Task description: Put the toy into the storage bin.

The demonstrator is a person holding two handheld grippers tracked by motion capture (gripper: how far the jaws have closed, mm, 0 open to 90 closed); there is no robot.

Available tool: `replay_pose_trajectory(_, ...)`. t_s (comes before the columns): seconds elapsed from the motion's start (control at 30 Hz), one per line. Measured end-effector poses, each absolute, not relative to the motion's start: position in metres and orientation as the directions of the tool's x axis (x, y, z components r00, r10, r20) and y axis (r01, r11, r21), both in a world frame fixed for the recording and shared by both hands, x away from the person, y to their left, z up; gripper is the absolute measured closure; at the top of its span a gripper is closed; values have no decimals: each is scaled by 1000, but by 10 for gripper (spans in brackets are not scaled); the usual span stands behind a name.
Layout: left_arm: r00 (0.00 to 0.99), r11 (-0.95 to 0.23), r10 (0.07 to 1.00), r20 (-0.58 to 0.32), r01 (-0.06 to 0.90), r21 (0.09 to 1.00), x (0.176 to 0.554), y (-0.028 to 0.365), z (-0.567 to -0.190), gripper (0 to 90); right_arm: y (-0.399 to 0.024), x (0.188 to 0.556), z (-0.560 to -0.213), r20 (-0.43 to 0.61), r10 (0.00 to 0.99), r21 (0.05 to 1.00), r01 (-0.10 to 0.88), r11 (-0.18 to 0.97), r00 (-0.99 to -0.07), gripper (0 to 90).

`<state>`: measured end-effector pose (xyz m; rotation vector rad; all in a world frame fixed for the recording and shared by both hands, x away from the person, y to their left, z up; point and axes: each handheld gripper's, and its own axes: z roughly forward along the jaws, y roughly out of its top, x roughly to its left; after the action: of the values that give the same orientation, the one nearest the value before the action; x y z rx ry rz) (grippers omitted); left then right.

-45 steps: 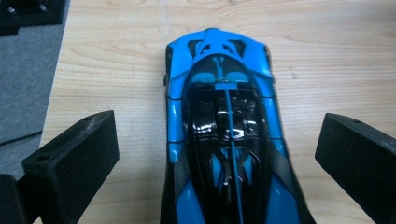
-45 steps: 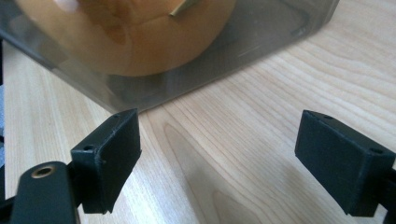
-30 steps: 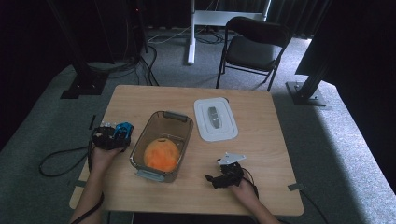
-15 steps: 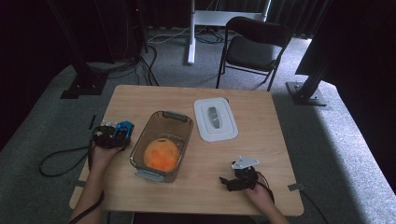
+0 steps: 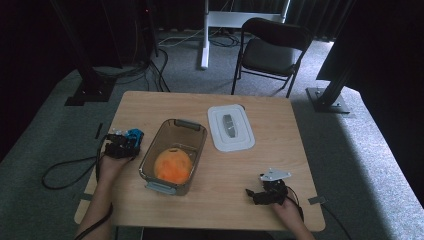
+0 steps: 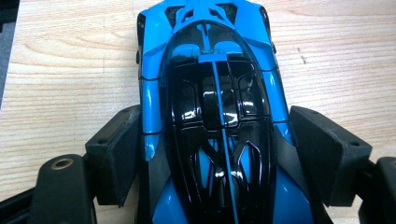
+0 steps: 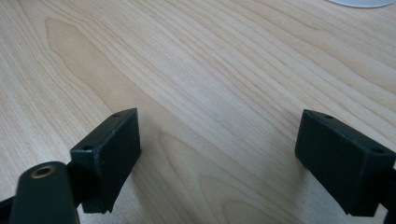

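A blue and black toy car (image 6: 210,93) stands on the wooden table (image 5: 280,145) at its left side, left of a clear container (image 5: 150,162). My left gripper (image 6: 219,140) has just been closing its jaws, and both pads (image 6: 116,149) now press on the car's flanks. From above, the left gripper (image 5: 125,142) sits over the car (image 5: 135,133). My right gripper (image 7: 219,140) hovers low over bare wood with its jaws wide apart and nothing between them. It is near the front right of the table (image 5: 266,190).
The clear container has grey handles and holds a round orange thing (image 5: 172,166). Its white lid (image 5: 230,127) lies flat behind and to the right. A folding chair (image 5: 272,50) stands beyond the far edge. Cables trail off the table's left side.
My right hand has slid its gripper to the right along the front of the table. My left hand has stayed at the toy car.
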<state>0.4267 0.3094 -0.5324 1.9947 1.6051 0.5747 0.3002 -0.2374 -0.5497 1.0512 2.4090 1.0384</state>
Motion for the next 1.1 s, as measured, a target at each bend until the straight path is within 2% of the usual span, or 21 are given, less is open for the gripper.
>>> replay_pose_trajectory(0.37,179,-157,984,27,774,614,425,305,-529,265,-237,300,-550,3,734,726,506,465,-680,135)
replay_pose_trajectory(0.53,194,-183,980,49,776,604,425,304,-528,266,-237,301,-550,3,734,726,506,465,-679,135)
replay_pose_trajectory(0.77,170,-135,985,4,762,633,425,312,-526,263,-237,301,-550,3,735,726,507,464,-678,135)
replay_pose_trajectory(0.8,154,-127,988,11,769,626,426,312,-525,242,-237,301,-550,4,735,726,507,464,-678,135)
replay_pose_trajectory(0.83,159,-125,987,0,775,619,428,313,-525,168,-237,301,-550,3,735,726,507,464,-678,136)
replay_pose_trajectory(0.93,138,-102,990,-13,784,612,432,316,-521,142,-237,301,-550,3,735,726,507,464,-678,136)
replay_pose_trajectory(0.97,134,-99,991,-13,792,603,434,316,-520,99,-237,301,-550,3,735,727,507,464,-678,136)
replay_pose_trajectory(1.1,136,-97,990,-22,803,588,443,317,-520,96,-237,301,-550,3,735,726,507,464,-678,136)
